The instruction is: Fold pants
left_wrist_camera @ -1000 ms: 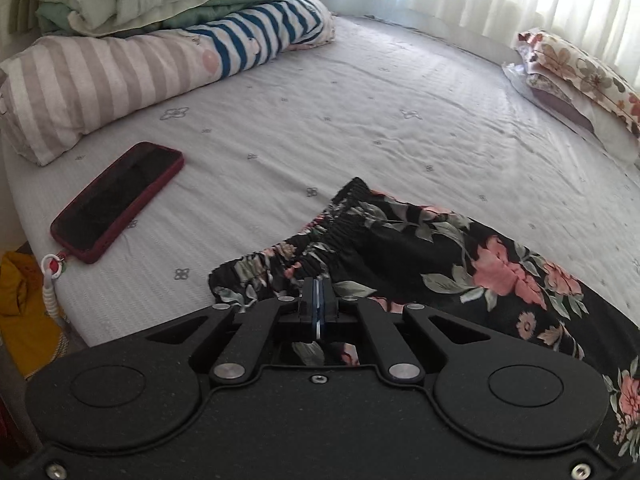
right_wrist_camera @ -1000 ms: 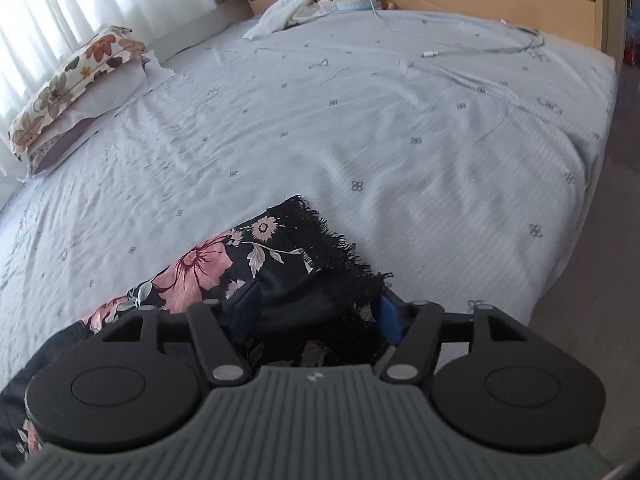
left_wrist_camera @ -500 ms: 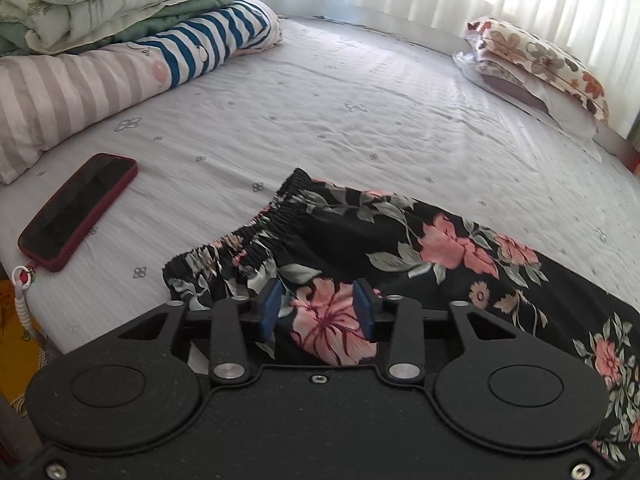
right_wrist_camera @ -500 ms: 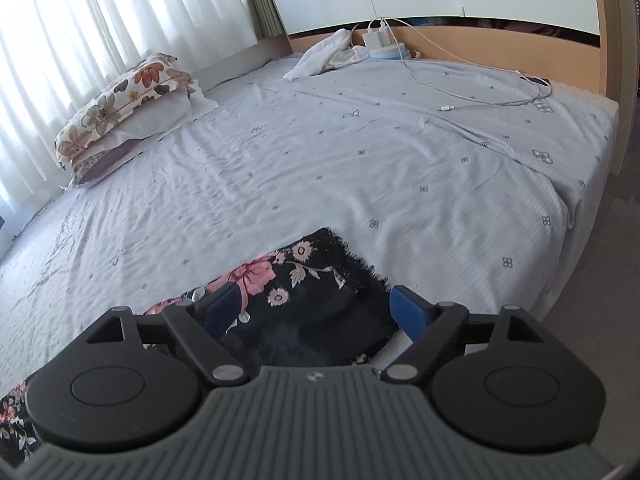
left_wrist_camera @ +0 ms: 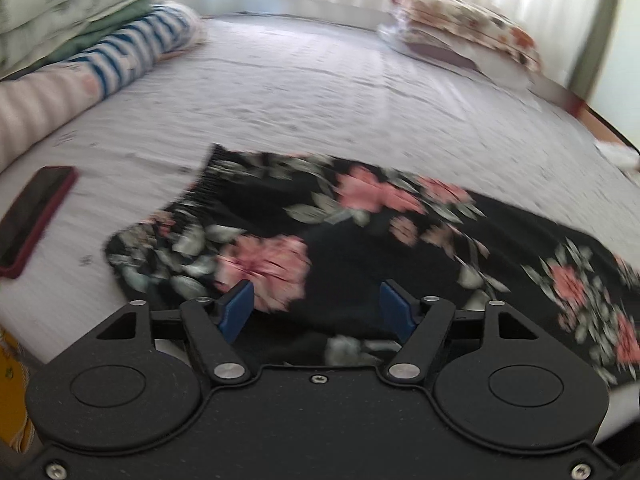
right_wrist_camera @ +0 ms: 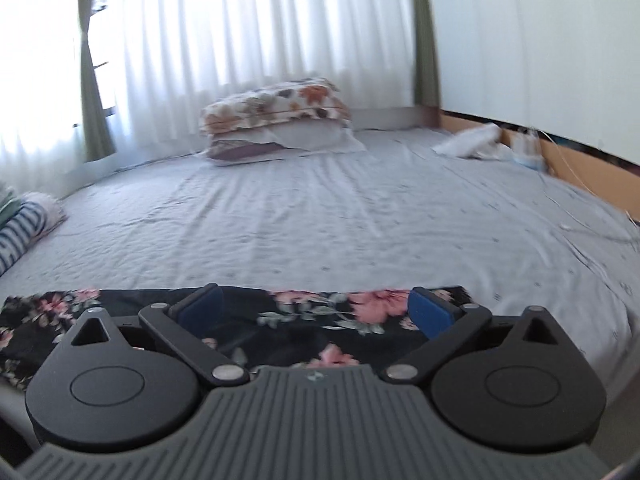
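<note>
Black floral pants (left_wrist_camera: 360,224) lie flat along the near edge of the bed, waistband to the left. They also show in the right wrist view (right_wrist_camera: 312,312), stretched left to right. My left gripper (left_wrist_camera: 318,308) is open and empty, just above the pants near the waistband end. My right gripper (right_wrist_camera: 316,312) is open and empty, above the pants' leg end. Both views are motion-blurred.
A red phone (left_wrist_camera: 32,212) lies on the grey bedsheet (left_wrist_camera: 320,100) left of the pants. Striped bolsters and folded quilts (left_wrist_camera: 100,48) stand at far left. Floral pillows (right_wrist_camera: 276,116) lie at the window side. A white cloth and charger cables (right_wrist_camera: 500,144) lie at the headboard.
My left gripper has let go of the waistband and opened wide. Both grippers have pulled back and up from the pants, and the right view has swung toward the window.
</note>
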Action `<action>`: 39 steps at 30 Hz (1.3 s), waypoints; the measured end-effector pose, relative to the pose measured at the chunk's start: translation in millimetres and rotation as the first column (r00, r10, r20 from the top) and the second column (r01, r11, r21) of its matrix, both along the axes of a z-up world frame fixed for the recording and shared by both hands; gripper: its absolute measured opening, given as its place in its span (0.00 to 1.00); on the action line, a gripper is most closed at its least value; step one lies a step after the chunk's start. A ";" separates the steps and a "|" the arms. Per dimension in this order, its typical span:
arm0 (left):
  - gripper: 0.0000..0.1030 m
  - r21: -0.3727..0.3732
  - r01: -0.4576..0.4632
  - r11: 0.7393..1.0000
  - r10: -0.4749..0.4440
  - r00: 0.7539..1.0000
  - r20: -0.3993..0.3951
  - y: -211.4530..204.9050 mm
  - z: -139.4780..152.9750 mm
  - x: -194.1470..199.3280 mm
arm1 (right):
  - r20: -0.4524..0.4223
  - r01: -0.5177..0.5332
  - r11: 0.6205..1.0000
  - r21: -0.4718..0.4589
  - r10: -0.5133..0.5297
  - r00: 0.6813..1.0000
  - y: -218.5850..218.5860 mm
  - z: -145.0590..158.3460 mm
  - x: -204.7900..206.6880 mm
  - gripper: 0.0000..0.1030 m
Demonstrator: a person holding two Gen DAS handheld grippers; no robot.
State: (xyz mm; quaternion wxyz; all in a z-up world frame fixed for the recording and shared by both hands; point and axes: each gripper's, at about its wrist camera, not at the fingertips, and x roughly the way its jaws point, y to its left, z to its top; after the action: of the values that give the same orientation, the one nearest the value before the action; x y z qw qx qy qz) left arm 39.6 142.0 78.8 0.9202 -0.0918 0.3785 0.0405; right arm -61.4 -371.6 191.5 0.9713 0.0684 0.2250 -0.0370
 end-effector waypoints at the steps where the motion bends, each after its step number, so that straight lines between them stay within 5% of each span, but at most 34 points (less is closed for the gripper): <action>1: 0.70 0.005 0.026 1.000 -0.026 1.000 0.001 -7.3 -0.4 -1.2 | 0.010 -0.027 1.000 -0.006 0.027 1.000 8.9 4.6 -1.5 1.00; 10: 0.77 0.014 0.236 0.972 -0.236 0.970 0.049 -77.2 -0.7 -16.7 | 0.061 -0.168 0.981 0.097 0.163 0.985 67.0 26.2 -19.6 1.00; 16: 0.77 0.007 0.294 0.956 -0.294 0.953 0.079 -107.9 -3.6 -21.8 | 0.040 -0.179 0.984 -0.006 0.179 0.983 106.2 26.3 -27.1 1.00; 25: 0.76 0.090 0.268 0.959 -0.274 0.960 0.061 -138.0 -35.1 -6.2 | -0.100 -0.197 0.980 -0.040 0.193 0.976 158.3 -63.4 9.0 1.00; 29: 0.76 0.153 0.261 0.953 -0.271 0.961 0.047 -141.3 -43.4 0.1 | -0.138 -0.192 0.971 -0.141 0.172 0.975 184.1 -101.6 25.1 0.99; 39: 0.76 0.126 0.257 0.958 -0.262 0.965 0.020 -135.6 -49.9 5.5 | -0.202 -0.257 0.949 -0.183 0.219 0.954 219.6 -146.0 59.7 0.97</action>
State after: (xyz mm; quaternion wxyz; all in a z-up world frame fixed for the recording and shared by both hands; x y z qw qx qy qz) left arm 45.1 6.4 28.8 0.9282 0.0145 0.3671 -0.0591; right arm -1.6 -151.9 45.5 0.9461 -0.0647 0.3130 0.0516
